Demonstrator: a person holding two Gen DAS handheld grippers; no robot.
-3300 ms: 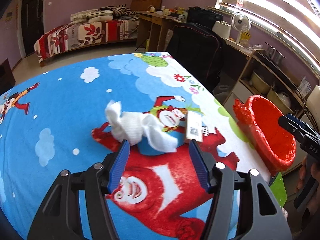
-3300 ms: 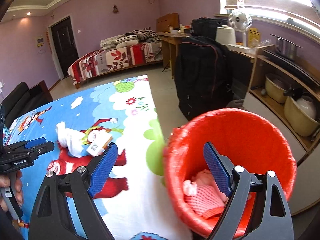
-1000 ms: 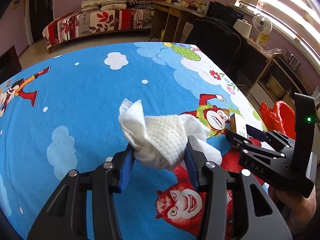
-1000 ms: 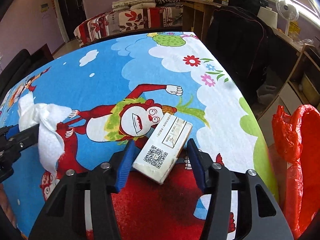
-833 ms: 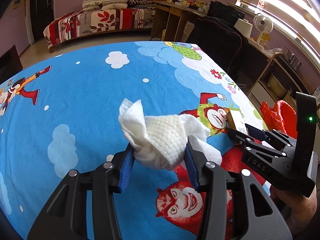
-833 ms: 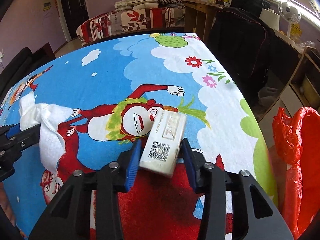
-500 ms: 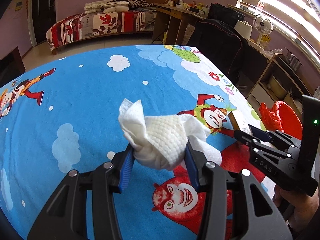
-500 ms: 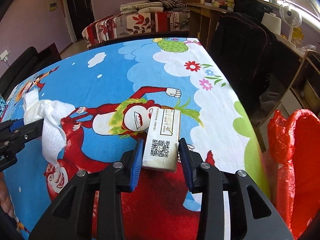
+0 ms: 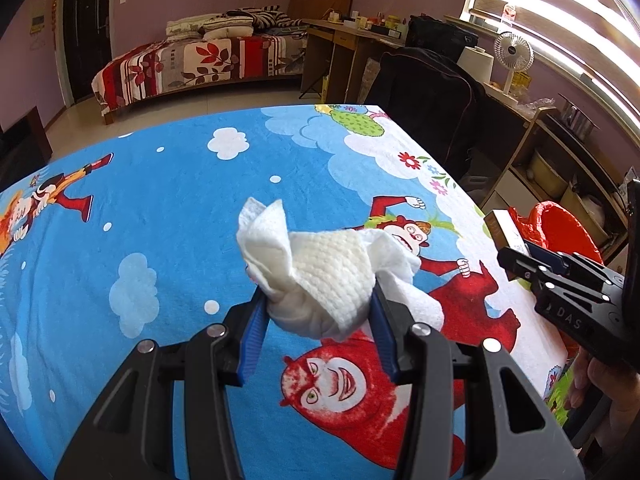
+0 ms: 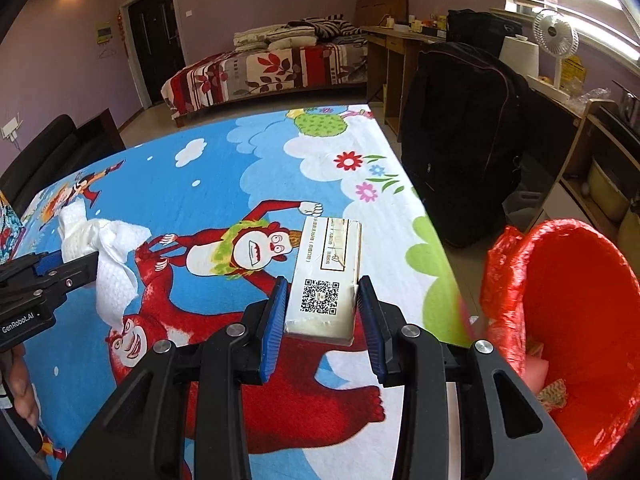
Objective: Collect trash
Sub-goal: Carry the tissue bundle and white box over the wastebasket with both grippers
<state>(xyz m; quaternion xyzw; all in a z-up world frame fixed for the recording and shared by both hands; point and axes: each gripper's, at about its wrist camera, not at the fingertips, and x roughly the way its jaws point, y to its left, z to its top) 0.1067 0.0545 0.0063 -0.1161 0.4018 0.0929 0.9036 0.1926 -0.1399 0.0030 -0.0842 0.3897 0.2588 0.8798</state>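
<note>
Two grippers hang above a table [image 9: 168,208] draped in a bright cartoon cloth. Beside its right edge stands a red-lined trash bin [image 10: 568,320], some litter inside. Left gripper [image 9: 318,312]: jaws clamped on a crumpled white paper towel [image 9: 320,272], held clear of the cloth. Right gripper [image 10: 322,312]: jaws pressed against a small flat box [image 10: 326,276] with a QR code, near the bin.

A lived-in home bedroom, bed [image 10: 272,72] with a leaf-print cover, wooden desk [image 10: 394,46], lilac walls, dark door [image 10: 154,40], fan [image 10: 556,40] by the window
</note>
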